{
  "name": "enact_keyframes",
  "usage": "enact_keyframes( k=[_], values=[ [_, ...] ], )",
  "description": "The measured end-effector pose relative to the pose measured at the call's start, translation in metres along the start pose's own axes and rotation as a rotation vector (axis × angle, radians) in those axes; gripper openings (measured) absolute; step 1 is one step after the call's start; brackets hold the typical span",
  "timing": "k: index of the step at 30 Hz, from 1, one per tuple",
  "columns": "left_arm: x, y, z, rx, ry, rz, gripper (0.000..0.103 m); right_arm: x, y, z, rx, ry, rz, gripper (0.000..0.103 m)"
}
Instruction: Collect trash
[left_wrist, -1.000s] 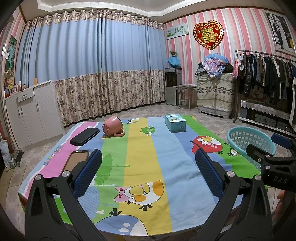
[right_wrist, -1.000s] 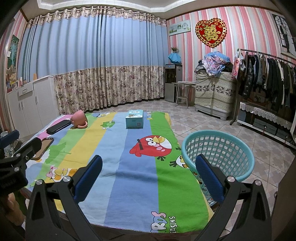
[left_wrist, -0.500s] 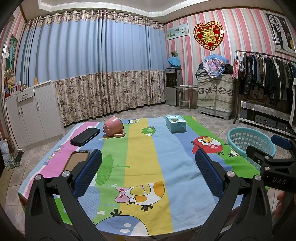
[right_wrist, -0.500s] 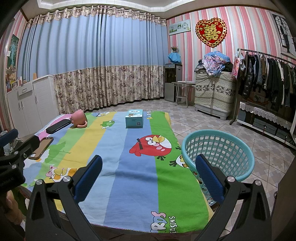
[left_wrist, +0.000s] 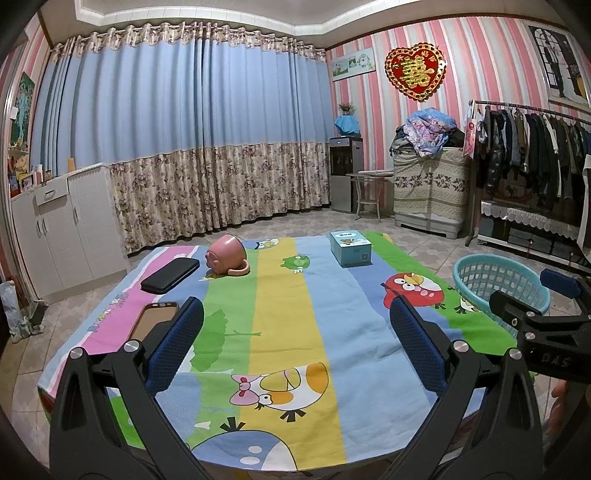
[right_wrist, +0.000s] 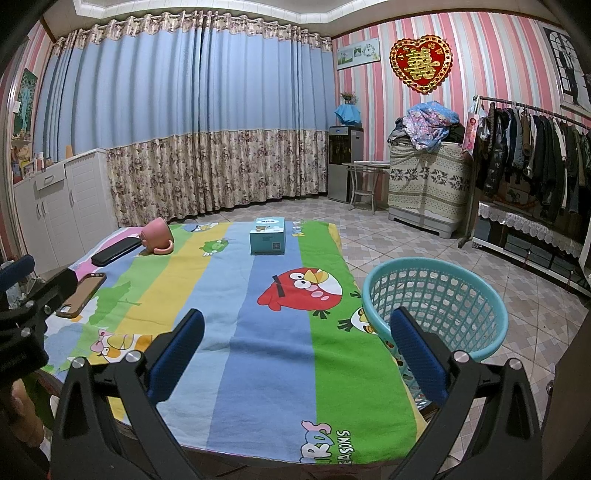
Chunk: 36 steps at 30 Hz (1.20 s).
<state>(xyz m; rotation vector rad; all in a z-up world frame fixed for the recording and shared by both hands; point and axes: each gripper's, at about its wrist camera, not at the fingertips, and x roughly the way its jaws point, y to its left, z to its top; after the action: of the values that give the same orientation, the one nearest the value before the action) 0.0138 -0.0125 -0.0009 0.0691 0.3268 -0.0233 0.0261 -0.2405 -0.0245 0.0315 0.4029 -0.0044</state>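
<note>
Both held level above the near table edge, left gripper (left_wrist: 295, 325) and right gripper (right_wrist: 295, 326) gape wide, empty

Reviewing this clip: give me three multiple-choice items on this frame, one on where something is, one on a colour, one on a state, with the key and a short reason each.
1. Where is the basket?
A. Beside the table's right edge
B. On the white cabinet
C. Under the clothes rail

2. What colour is the mug?
A. Green
B. Pink
C. Black

3. How are the two grippers?
A. Both shut on the box
B. One holds the mug
C. Both open and empty

Key:
1 A: the right wrist view shows it against the right side of the tablecloth.
2 B: pink, tipped over next to the black case.
3 C: the left gripper and right gripper have their jaws wide apart with only cloth between them.
</note>
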Motion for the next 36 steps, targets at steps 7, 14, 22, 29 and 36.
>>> enact_keyframes(
  k=[7,14,22,29,36],
  values=[
    [-0.001,0.001,0.0011,-0.002,-0.002,-0.002,0.098,0.0003,-0.0007,-0.0004,-0.001,0.0,-0.002,0.098],
    [-0.0019,0.0003,0.0012,-0.003,-0.002,-0.002,0.098,0.0011,-0.0014,-0.001,0.0,0.0,-0.004,0.099],
    [-0.0014,0.0015,0.0007,-0.002,-0.003,-0.002,0.098,0.0009,-0.0025,-0.0009,-0.001,-0.001,-0.004,0.098],
    [-0.0018,0.0008,0.0008,-0.002,-0.004,-0.002,0.098,0.001,-0.0019,-0.0011,0.0,0.0,-0.003,0.098],
    [-0.0013,0.0017,-0.0006,-0.003,-0.006,-0.002,0.098,0.0008,-0.0013,-0.0011,0.0,-0.001,-0.003,0.099]
  ],
)
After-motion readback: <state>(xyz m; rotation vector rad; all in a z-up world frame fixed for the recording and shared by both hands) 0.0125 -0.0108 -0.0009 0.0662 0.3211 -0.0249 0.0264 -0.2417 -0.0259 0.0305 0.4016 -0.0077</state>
